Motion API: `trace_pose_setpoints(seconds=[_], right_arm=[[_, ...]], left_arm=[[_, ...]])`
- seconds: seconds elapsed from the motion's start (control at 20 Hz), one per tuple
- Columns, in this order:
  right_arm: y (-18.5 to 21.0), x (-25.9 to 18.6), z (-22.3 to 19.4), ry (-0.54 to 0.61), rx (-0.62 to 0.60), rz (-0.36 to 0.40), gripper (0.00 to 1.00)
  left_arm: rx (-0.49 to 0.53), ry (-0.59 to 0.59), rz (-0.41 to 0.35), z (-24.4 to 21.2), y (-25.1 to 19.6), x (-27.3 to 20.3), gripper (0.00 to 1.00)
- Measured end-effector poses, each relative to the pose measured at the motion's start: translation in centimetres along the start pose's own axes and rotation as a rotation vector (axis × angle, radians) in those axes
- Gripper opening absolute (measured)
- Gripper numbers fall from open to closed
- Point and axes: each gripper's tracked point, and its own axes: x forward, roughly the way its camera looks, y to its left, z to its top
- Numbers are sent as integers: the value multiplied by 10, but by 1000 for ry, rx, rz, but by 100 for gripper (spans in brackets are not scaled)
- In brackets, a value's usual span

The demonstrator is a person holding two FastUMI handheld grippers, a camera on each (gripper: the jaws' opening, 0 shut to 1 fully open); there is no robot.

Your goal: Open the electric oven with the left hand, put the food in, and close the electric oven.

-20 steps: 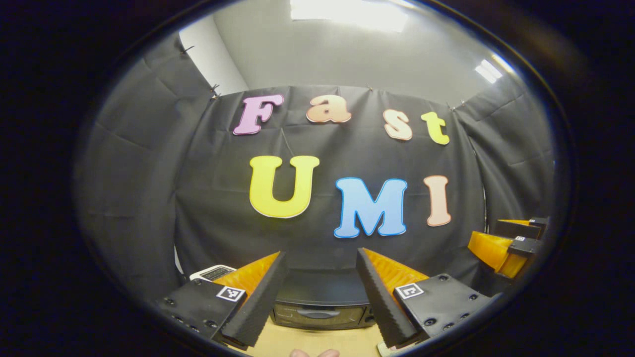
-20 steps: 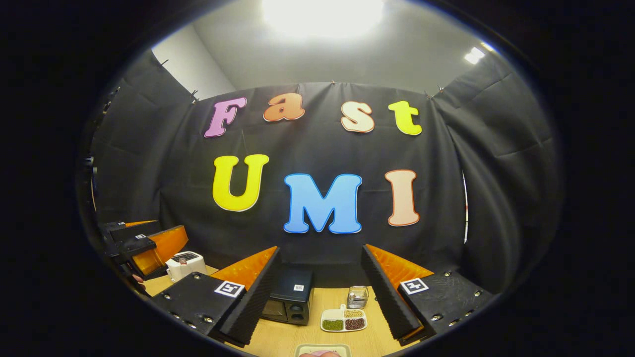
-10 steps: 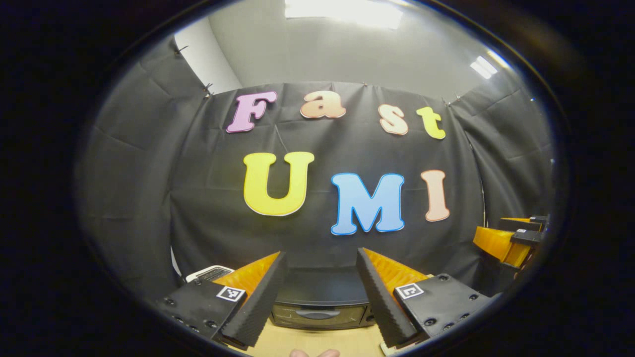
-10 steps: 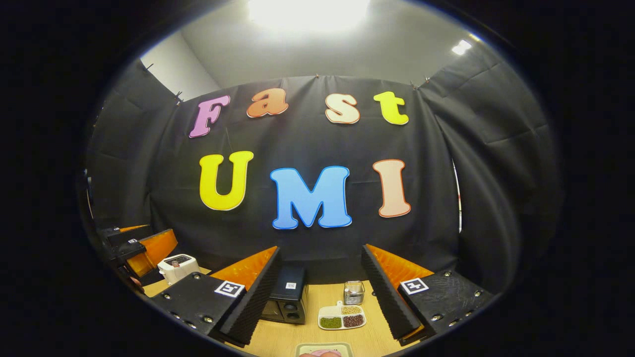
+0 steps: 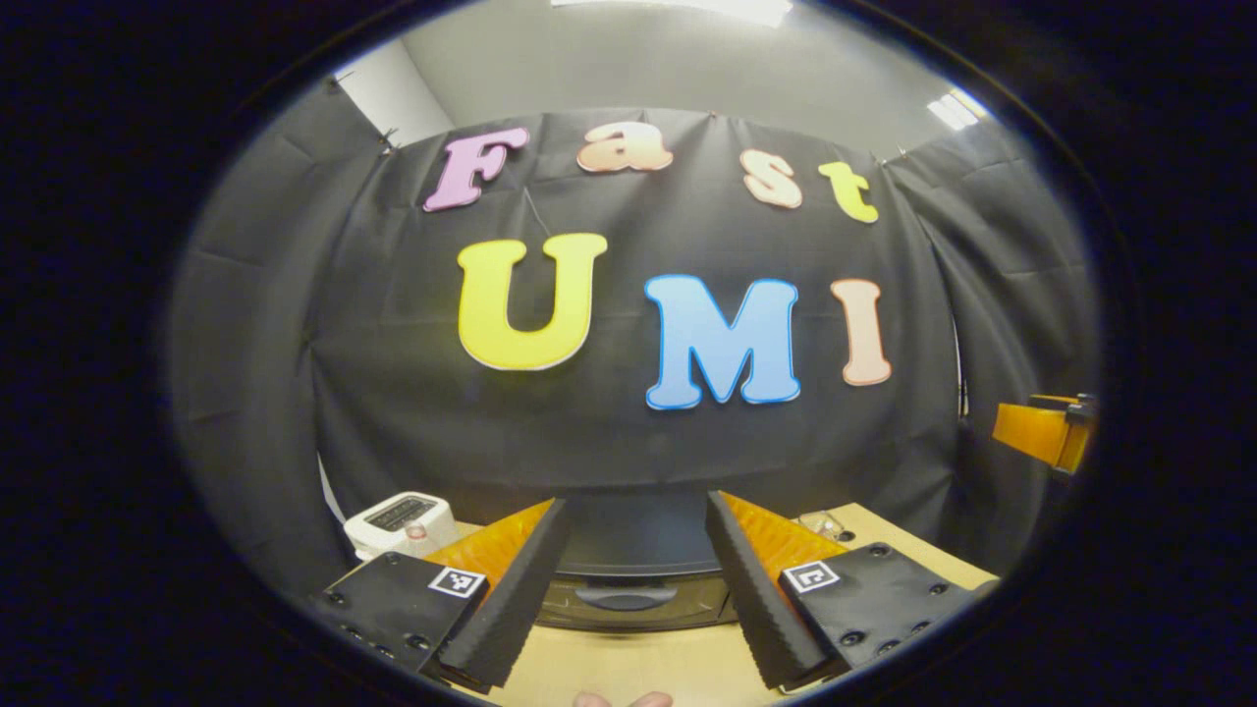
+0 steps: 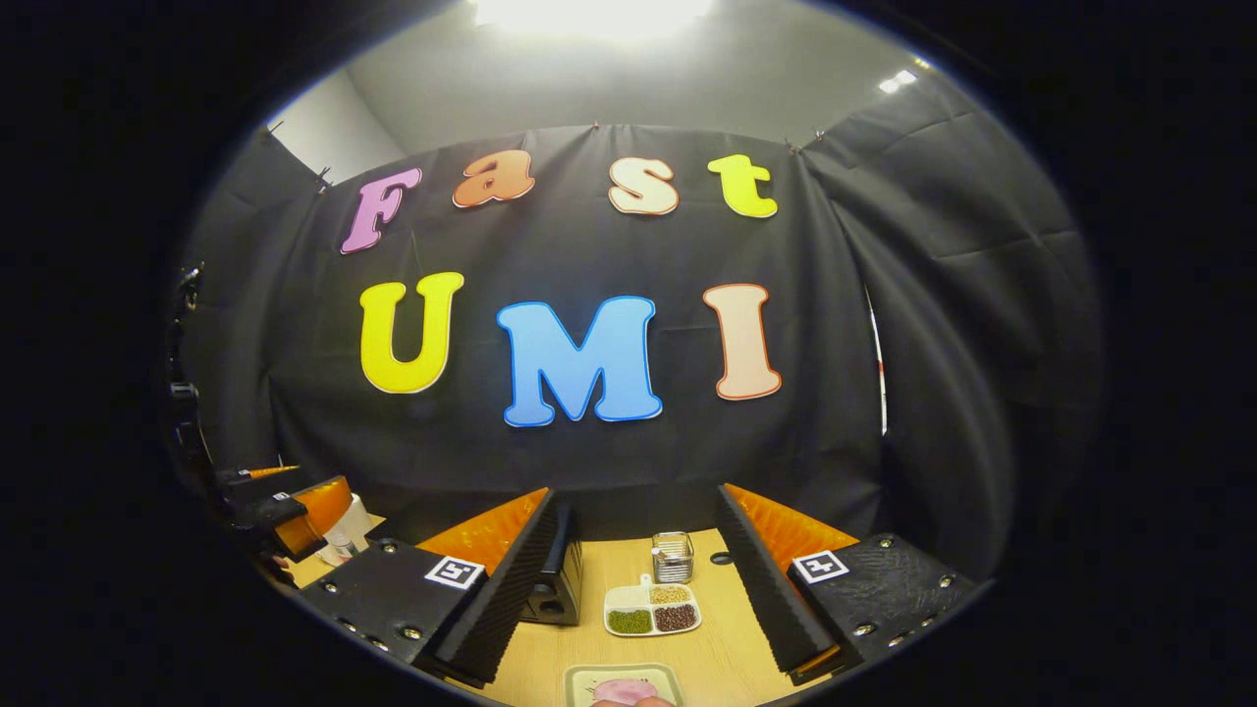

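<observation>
Place: recording booth | Evidence: black cloth walls [image 6: 943, 295], wooden table [image 6: 727, 638], ceiling lights [image 6: 589, 15]

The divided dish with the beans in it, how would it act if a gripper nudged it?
The divided dish sits flat and low on the wooden table, so it would probably slide, not tip. Its three compartments hold loose beans, likely to spill if jolted. It looks small, probably light.

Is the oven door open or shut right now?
Shut: the oven door sits flush, handle up front, left gripper open before it.
</observation>
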Motion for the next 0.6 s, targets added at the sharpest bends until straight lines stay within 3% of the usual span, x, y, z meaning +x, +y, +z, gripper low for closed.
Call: trace_pose_setpoints(seconds=[0.5,0.6], right_arm=[[-23,-1,-19,67,-26,-61,98],[-24,0,-21,74,-26,-68,99]], left_arm=[[-10,278,-3,-126,10,99,92],[-14,316,6,-146,12,113,98]])
